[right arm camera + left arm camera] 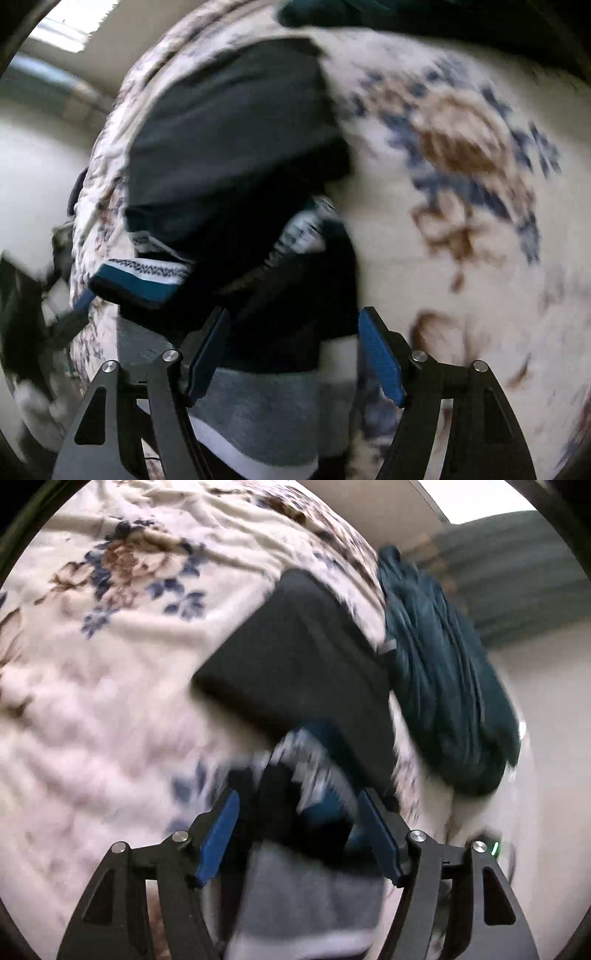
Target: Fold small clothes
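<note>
Folded black garment [295, 664], patterned dark sock [295, 295], lying touching

Along the bottom of each wrist view, the left hand-held gripper [299, 834] and right hand-held gripper [293, 350] look alike: black angular linkage arms with triangular cut-outs, round silver screws, and flat blue finger pads [218, 843]. A small green light [495, 848] glows at lower right.

Clothes — one dark folded garment [295, 657], one teal garment [443, 672], one patterned sock [144, 277]; one floral bedspread [110, 664].
</note>
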